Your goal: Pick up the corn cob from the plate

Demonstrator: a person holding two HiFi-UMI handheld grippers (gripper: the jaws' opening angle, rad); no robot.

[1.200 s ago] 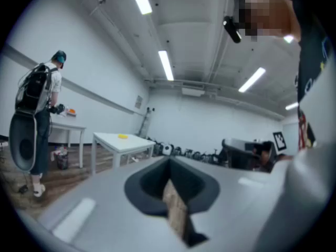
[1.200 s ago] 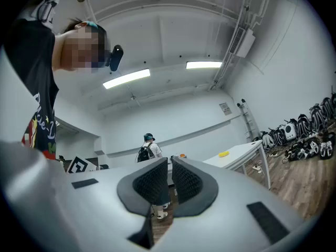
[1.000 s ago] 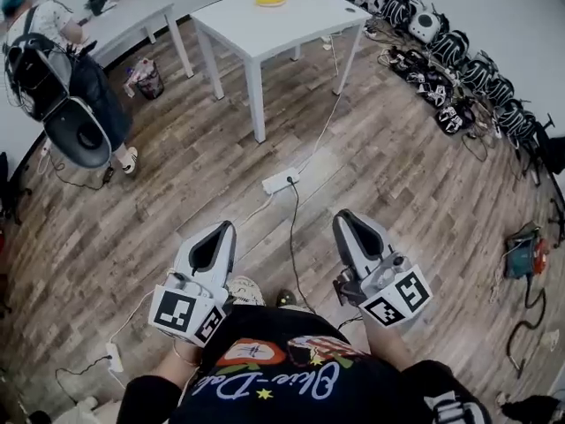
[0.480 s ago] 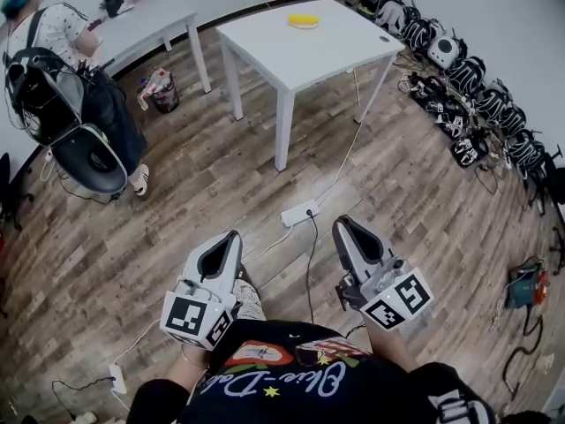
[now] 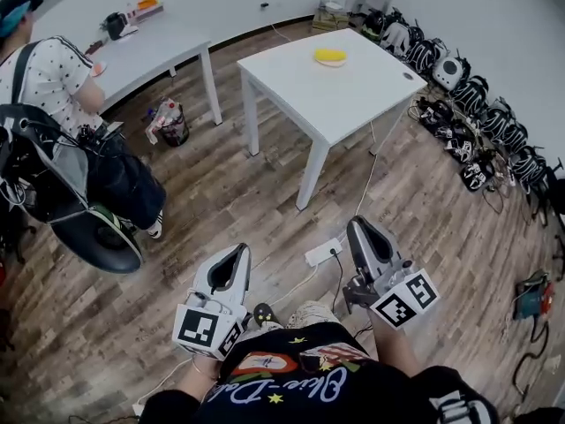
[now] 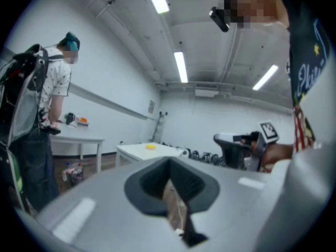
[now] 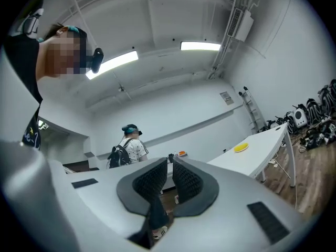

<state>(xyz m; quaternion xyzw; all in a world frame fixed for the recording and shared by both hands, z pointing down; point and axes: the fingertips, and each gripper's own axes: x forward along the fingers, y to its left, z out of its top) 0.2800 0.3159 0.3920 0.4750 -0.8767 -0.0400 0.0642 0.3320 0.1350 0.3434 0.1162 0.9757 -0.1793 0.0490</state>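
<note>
A small yellow shape [image 5: 330, 56] lies on the white table [image 5: 353, 104] at the far side of the room. From here the plate and the corn cob cannot be told apart. It also shows as a yellow spot [image 6: 151, 147] in the left gripper view and a yellow spot [image 7: 241, 147] in the right gripper view. My left gripper [image 5: 238, 253] and right gripper [image 5: 360, 226] are held side by side over the wooden floor, well short of the table. Both are shut with nothing between the jaws.
A person with a backpack [image 5: 53, 148] stands at the left by a grey table [image 5: 150, 38]. A power strip [image 5: 323, 252] with cables lies on the floor just ahead. Several bags and devices [image 5: 477, 122] line the right wall. A small bag [image 5: 169, 124] sits under the grey table.
The white table and the person at the left have come closer in the head view. Both grippers have stayed shut and side by side.
</note>
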